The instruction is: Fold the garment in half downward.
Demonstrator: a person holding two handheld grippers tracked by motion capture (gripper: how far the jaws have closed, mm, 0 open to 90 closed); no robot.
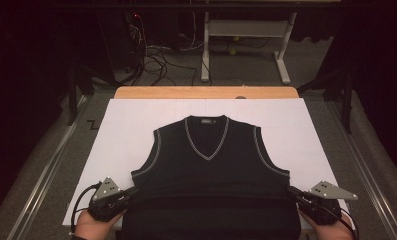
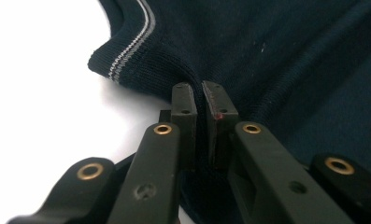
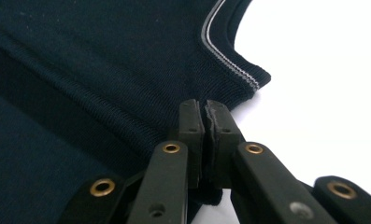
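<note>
Dark sleeveless vest (image 1: 208,165) lies flat, front up, on the white board (image 1: 131,125), V-neck at 12 o'clock, hem end toward me at 6. Grey-white stripe trims the neck and both armholes. Lower part is folded up toward the chest, fold running 9 to 3 across the vest between my two hands. My left gripper (image 1: 128,192) sits at about 8 o'clock of the vest, jaws clenched on the side edge just below the left armhole; in the left gripper view the pads (image 2: 183,105) pinch a ridge of knit, fabric puckering at the tips, striped armhole corner at 11 o'clock from them. My right gripper (image 1: 293,192) sits at about 4 o'clock, jaws clamped on the opposite side edge; in the right gripper view the striped armhole corner lies at 1 o'clock from the tips. Wooden table edge (image 1: 206,92) shows past the board at 12.
</note>
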